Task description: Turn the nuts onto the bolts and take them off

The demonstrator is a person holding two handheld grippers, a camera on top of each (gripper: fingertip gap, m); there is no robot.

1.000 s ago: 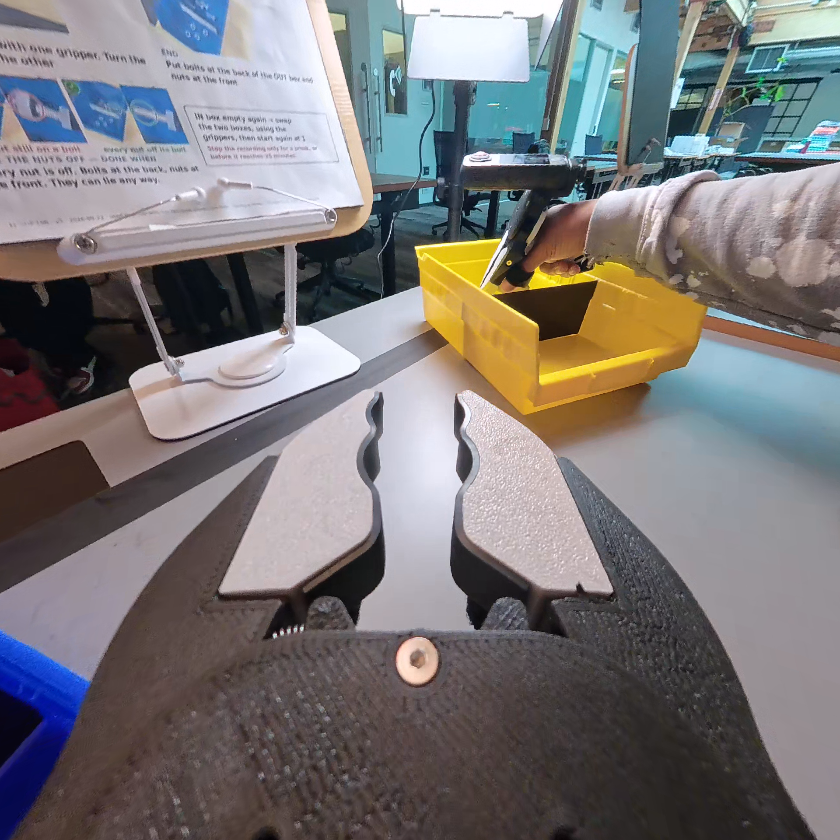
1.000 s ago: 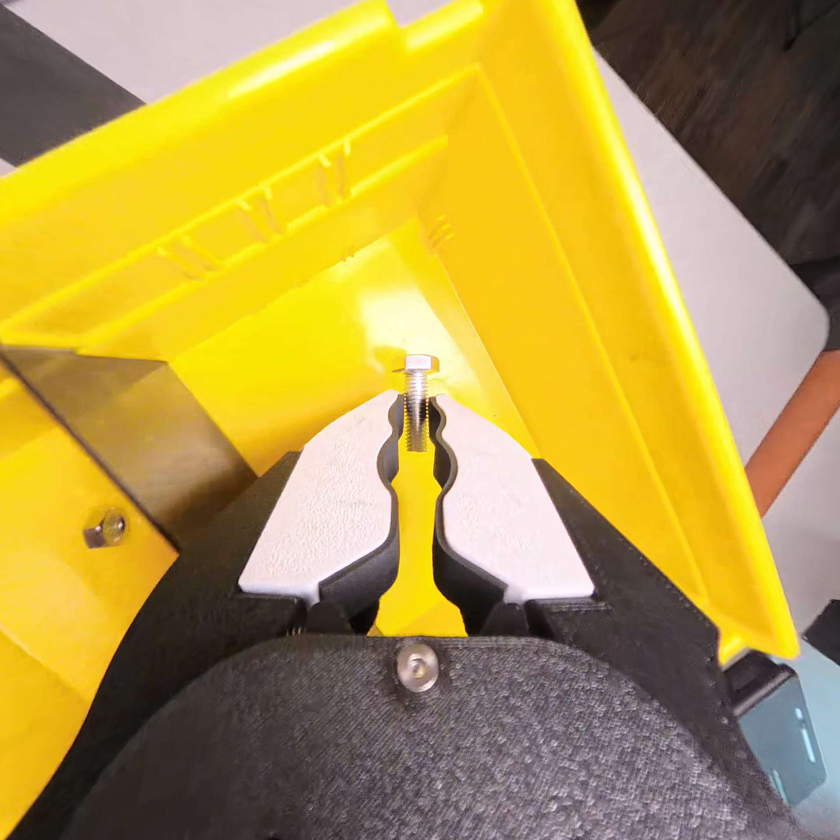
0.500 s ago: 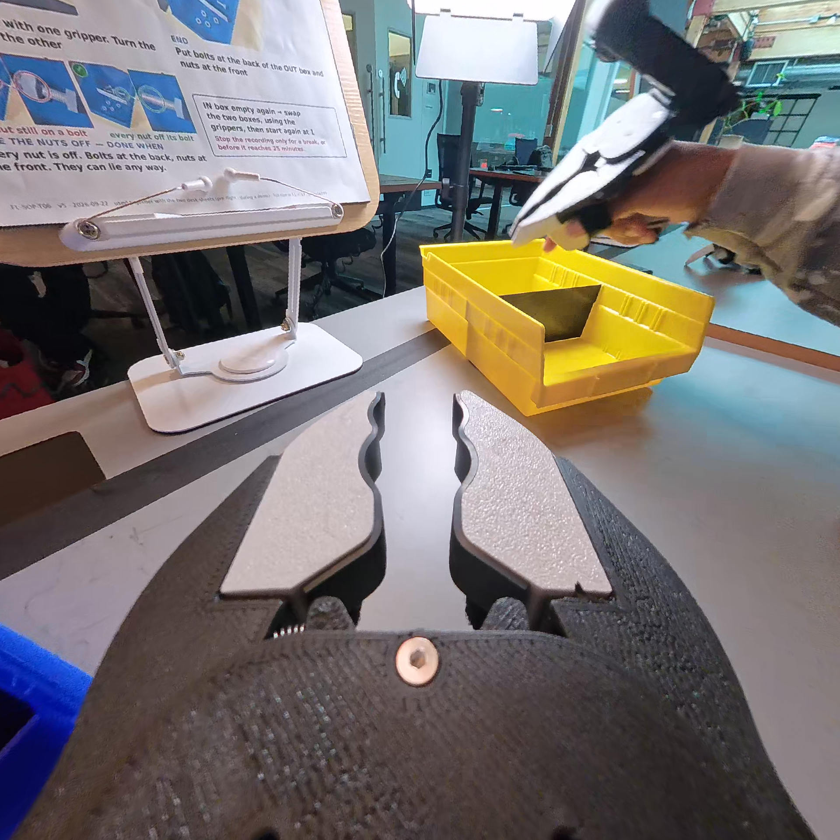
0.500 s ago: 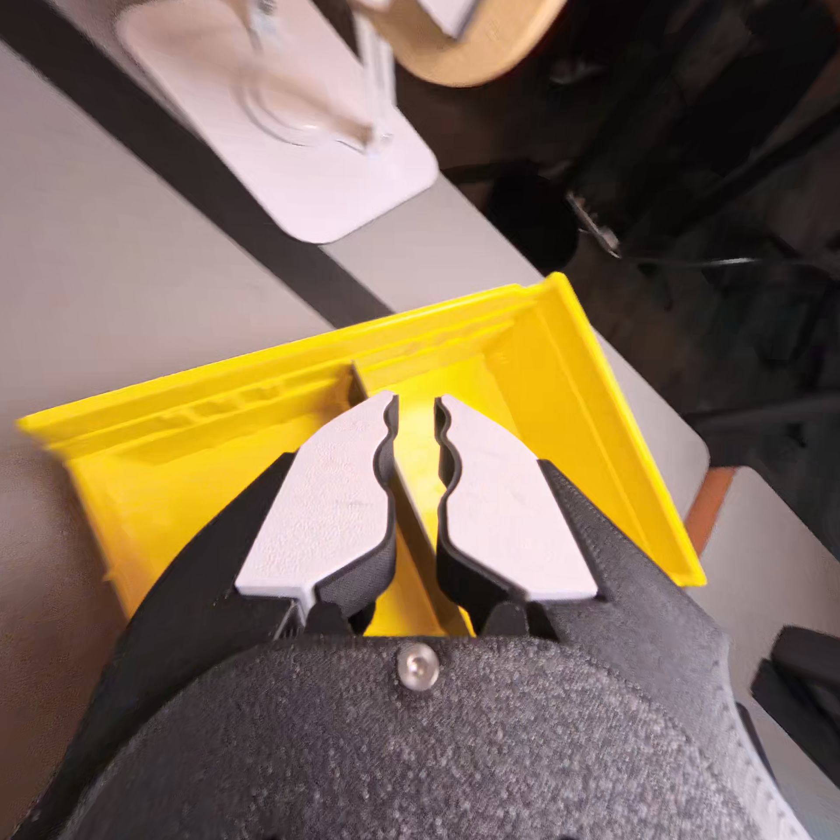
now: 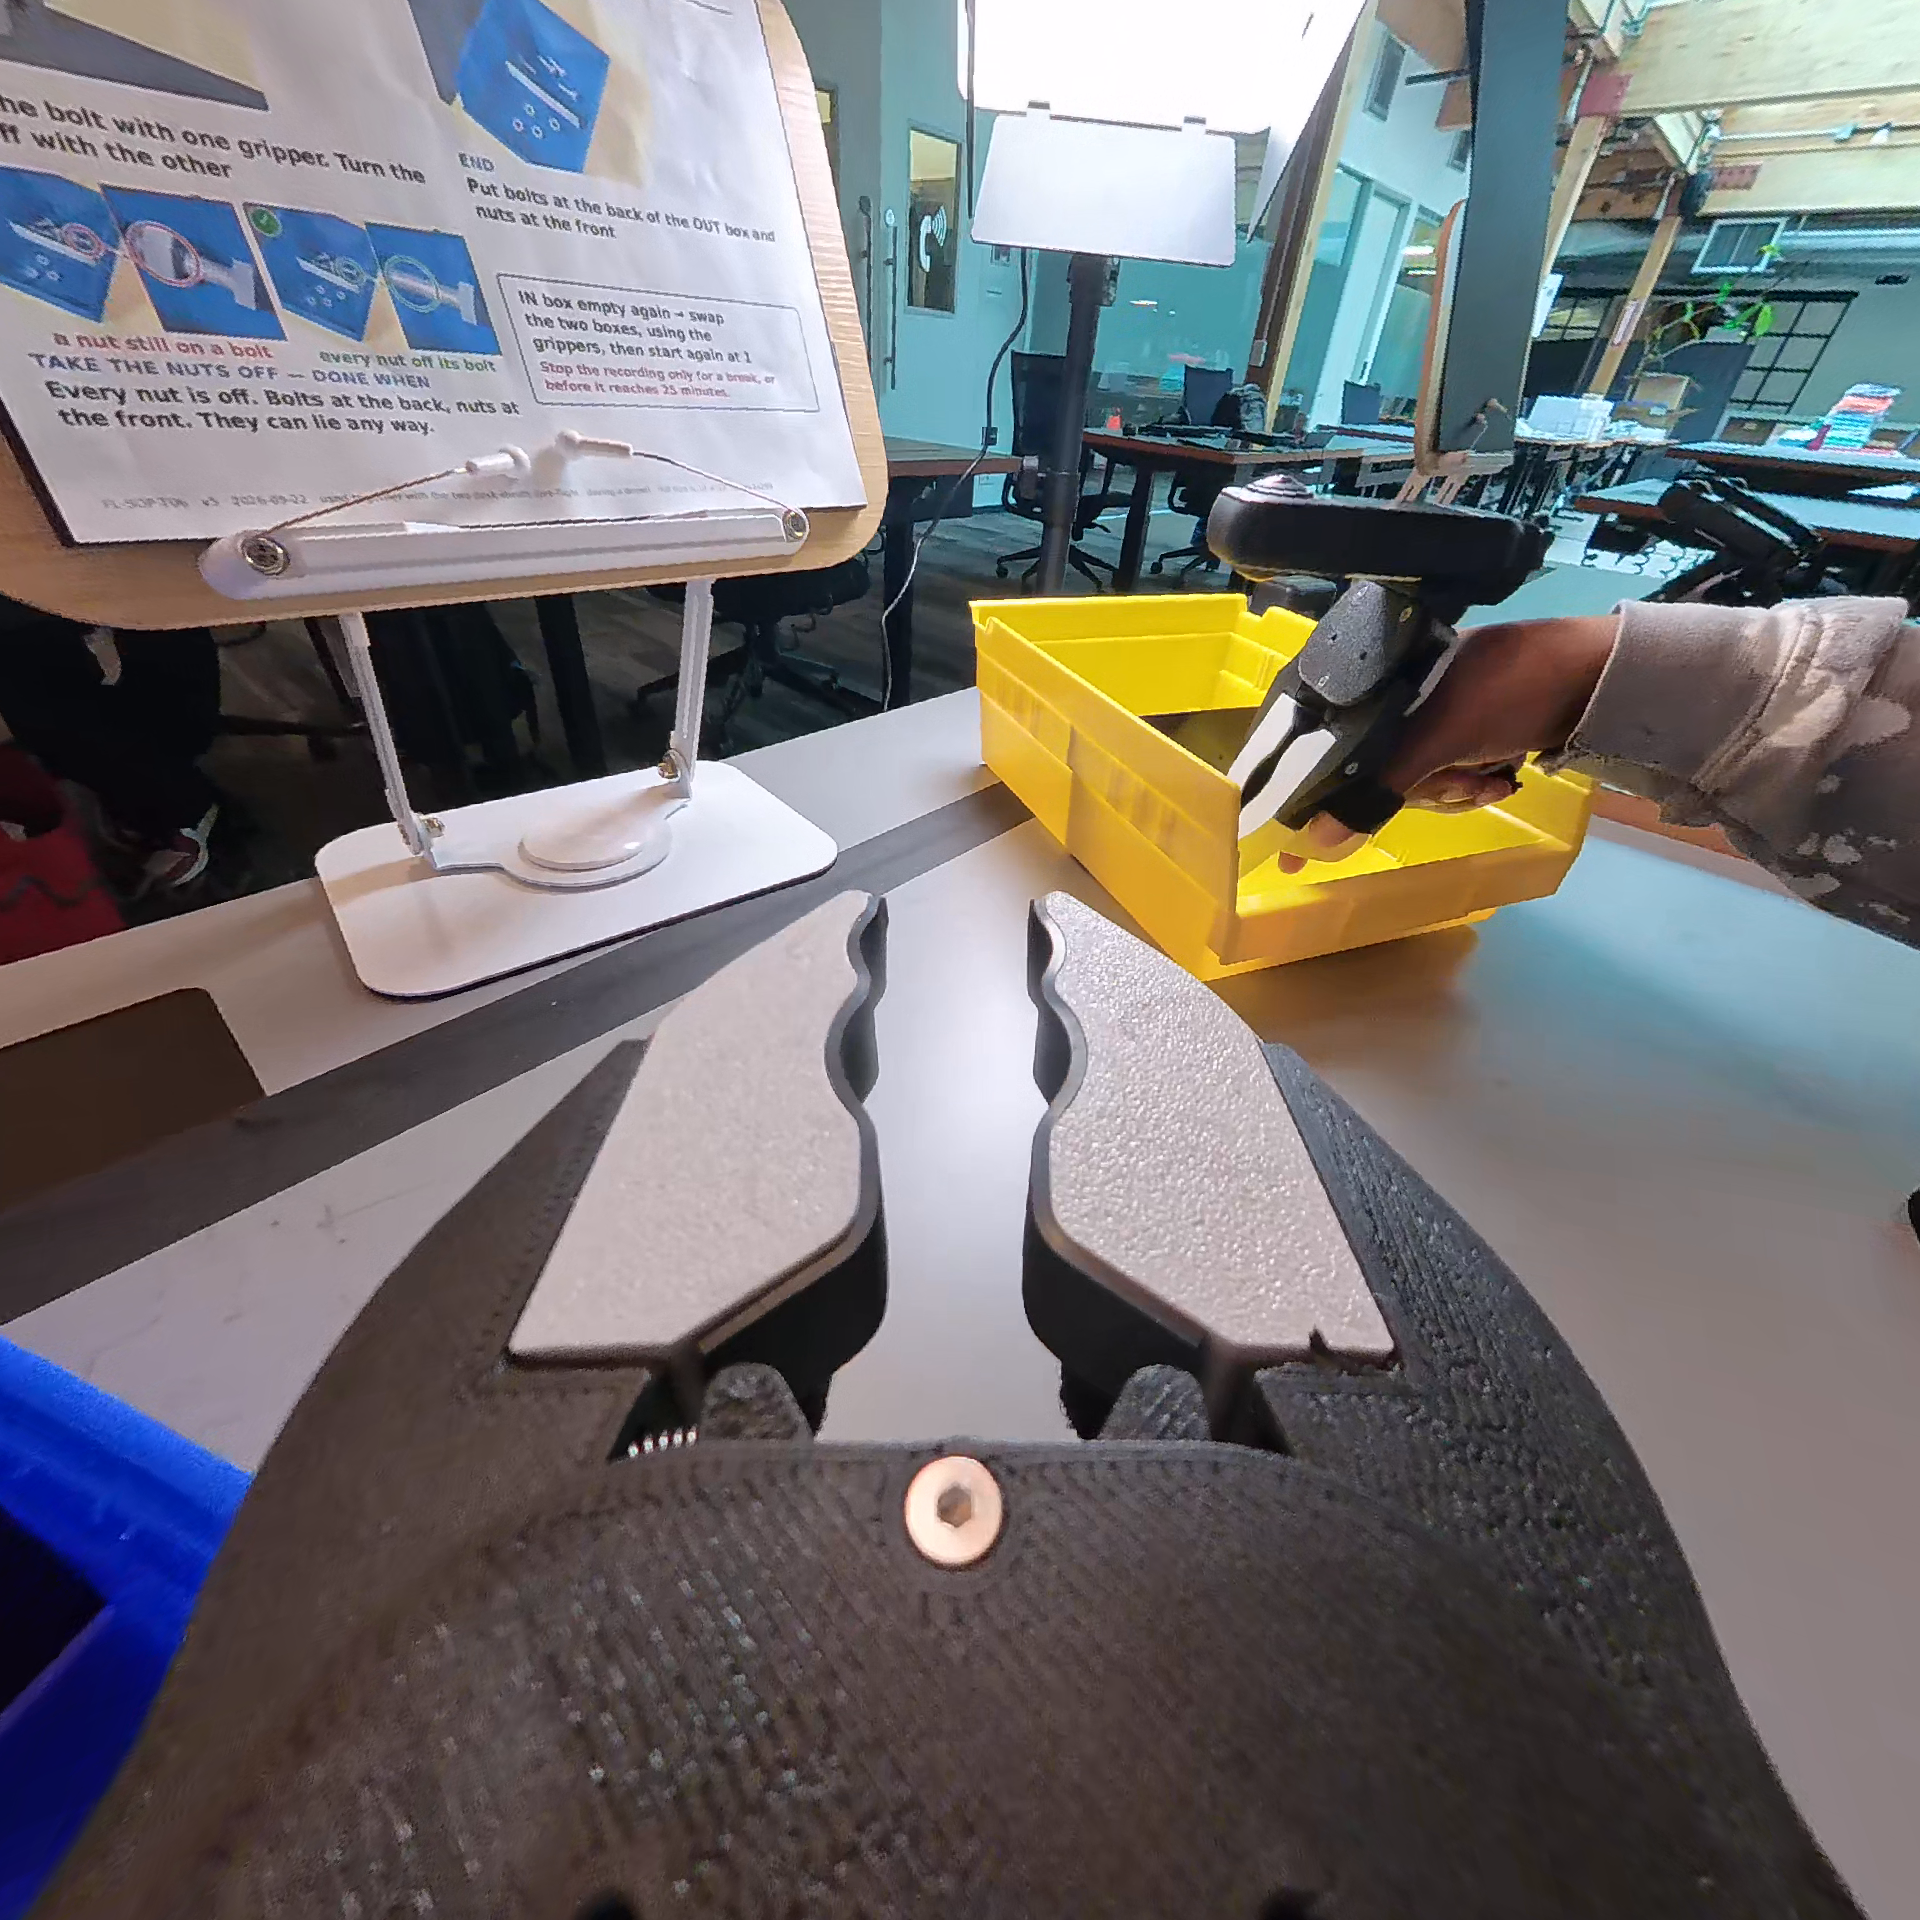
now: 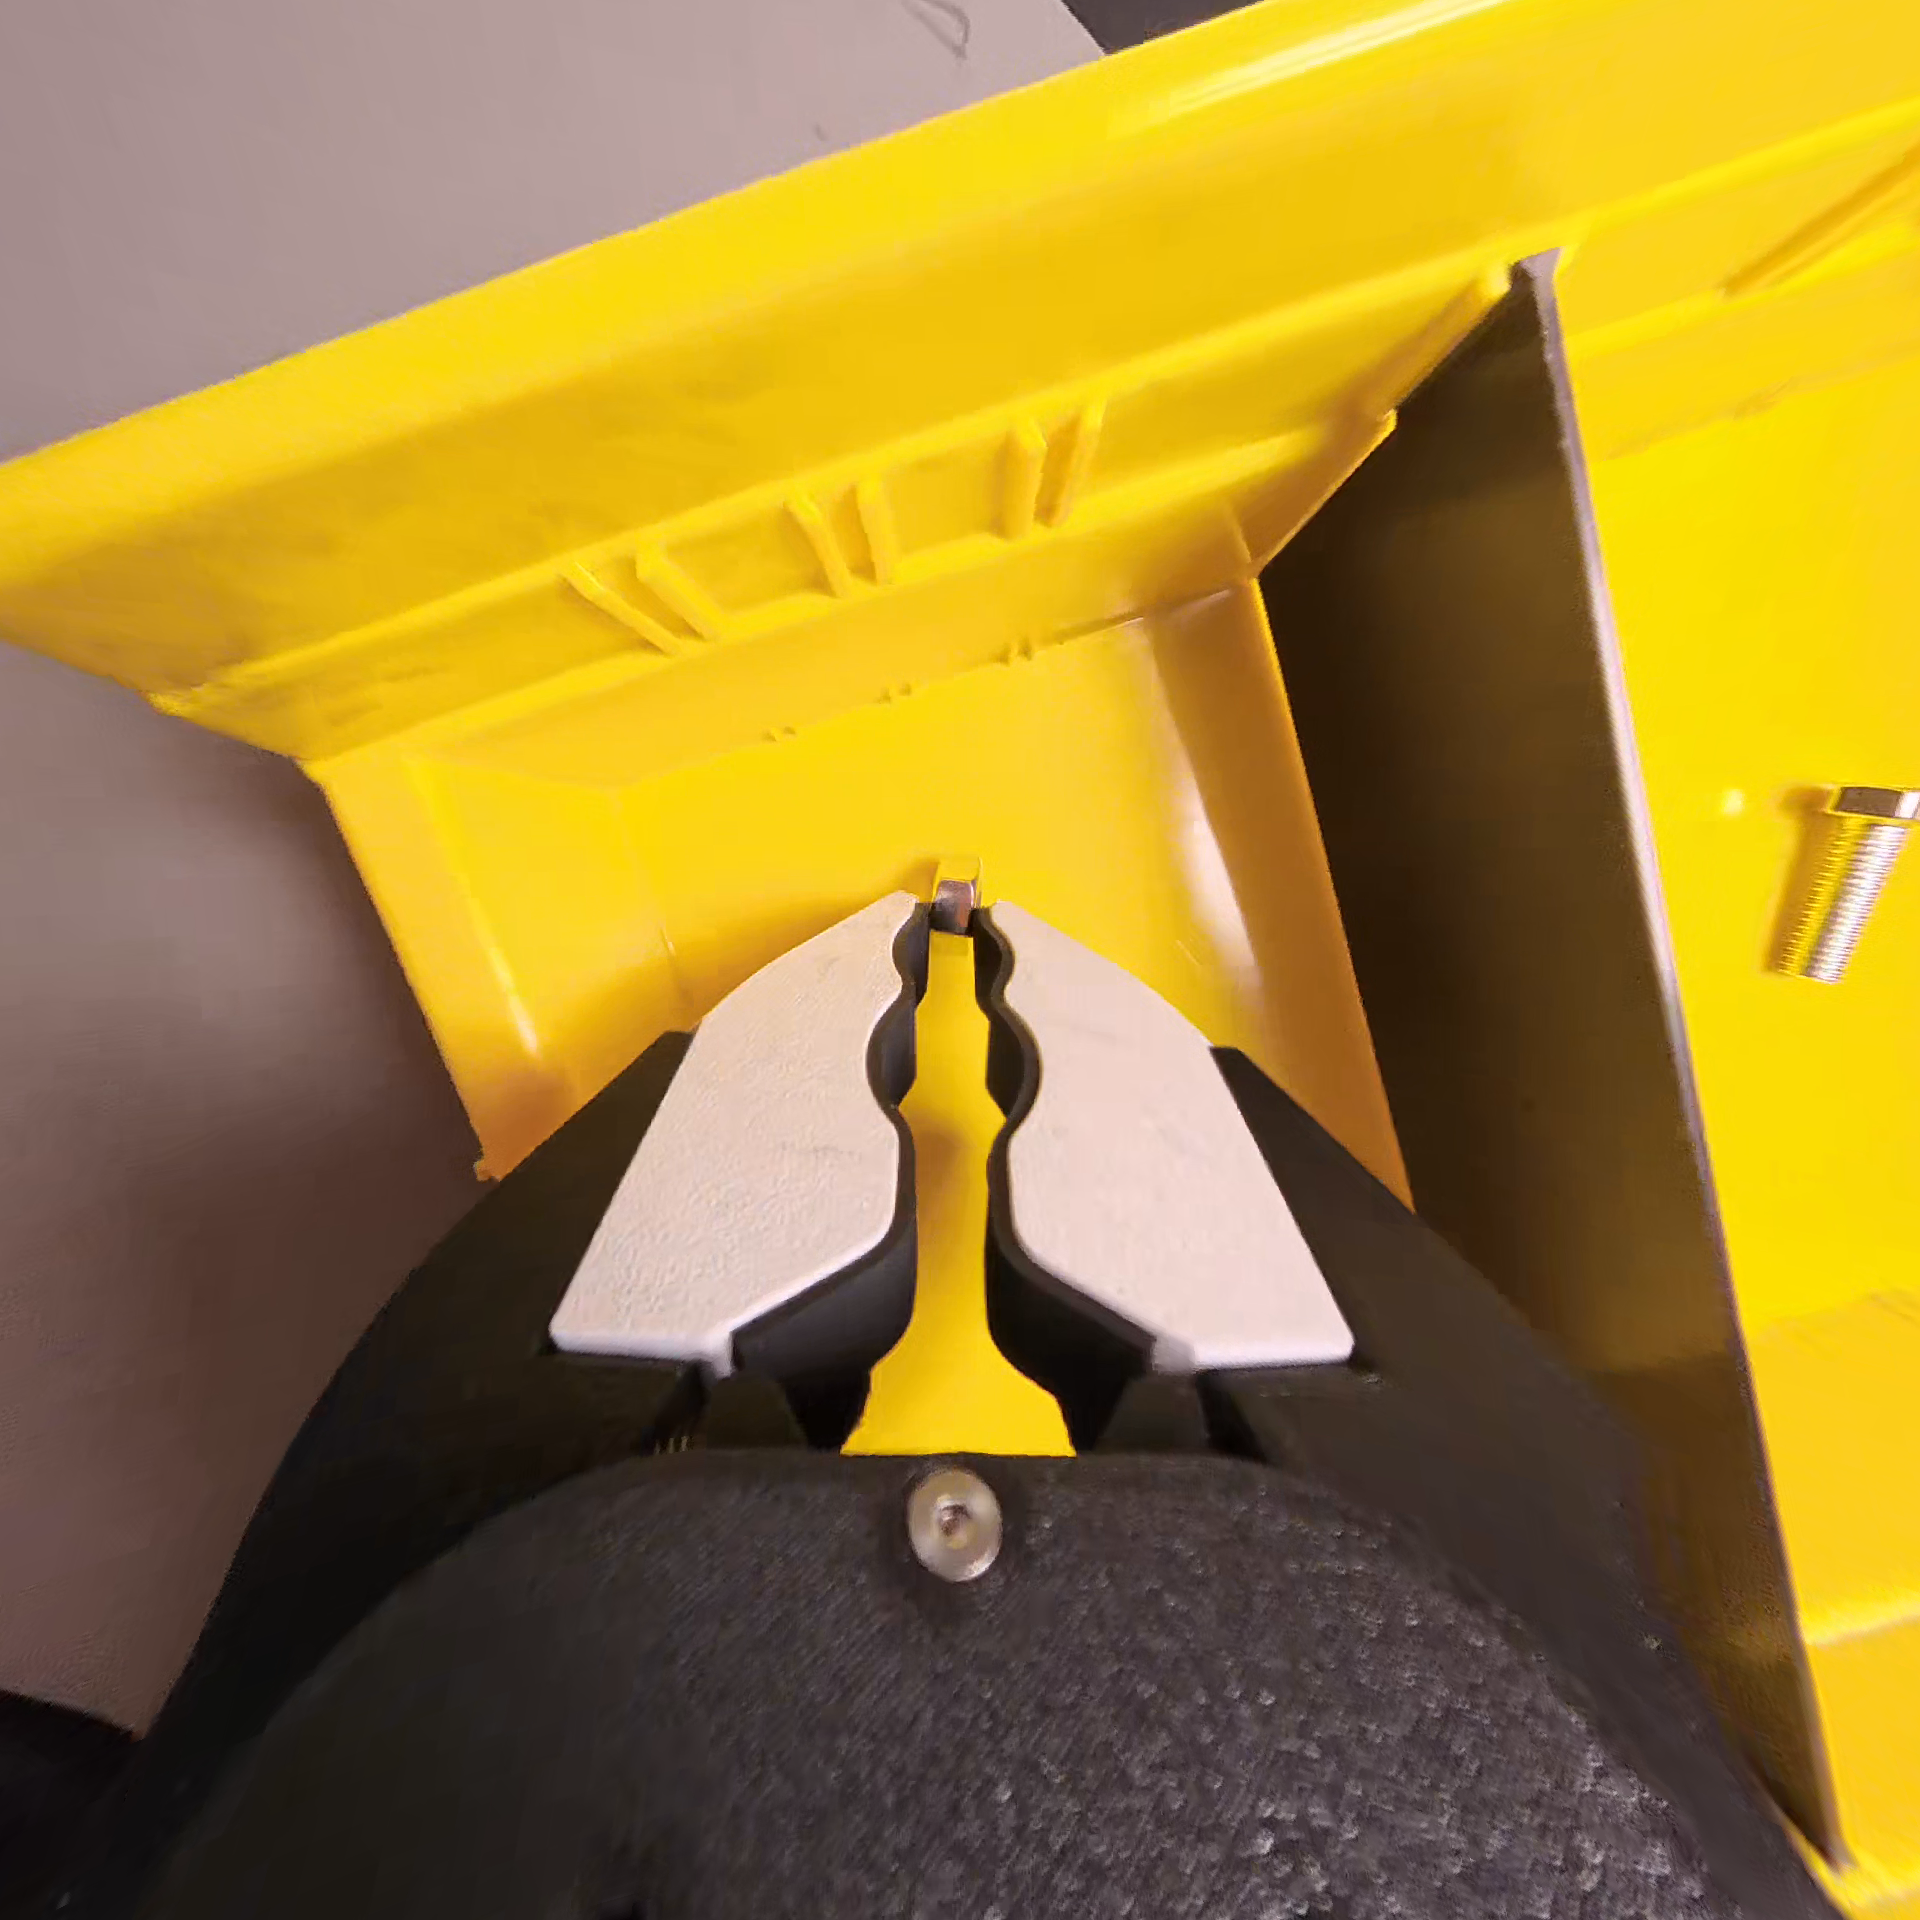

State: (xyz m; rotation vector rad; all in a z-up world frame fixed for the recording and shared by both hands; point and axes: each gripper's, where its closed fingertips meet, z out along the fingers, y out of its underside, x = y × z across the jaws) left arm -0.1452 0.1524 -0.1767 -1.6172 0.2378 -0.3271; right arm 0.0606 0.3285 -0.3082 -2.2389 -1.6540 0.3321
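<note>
My right gripper (image 6: 956, 914) reaches down into the front compartment of the yellow bin (image 6: 727, 343), and its two pale fingers (image 6: 758, 1153) are pinched at the very tips on a small silver nut (image 6: 954, 896). I see the nut edge-on, one flat facing the camera, just above the bin floor near the front wall; which way its hole runs I cannot tell. A dark divider (image 6: 1455, 831) stands across the bin, and beyond it, in the back compartment, a bolt (image 6: 1844, 894) lies flat on the yellow floor. Its long axis runs nearly parallel to the divider, slightly tilted, with the hex head at the far end toward the top of the view and the threaded tip pointing back toward me. From my left gripper (image 5: 956, 925) I see the bin sitting on the grey table (image 5: 1558, 1143), with my right hand (image 5: 1475, 717) holding the other tool over it. My left fingers (image 5: 727, 1143) stand apart with nothing between them, hovering above the table. A corner of a blue bin (image 5: 73, 1538) shows at the lower left. Behind the table stands a white holder (image 5: 582, 862) bearing a printed instruction sheet (image 5: 416, 260) with blue pictures and black and red text, which is readable, though I leave its wording aside. I see no brand marks on the bins or tools.
</note>
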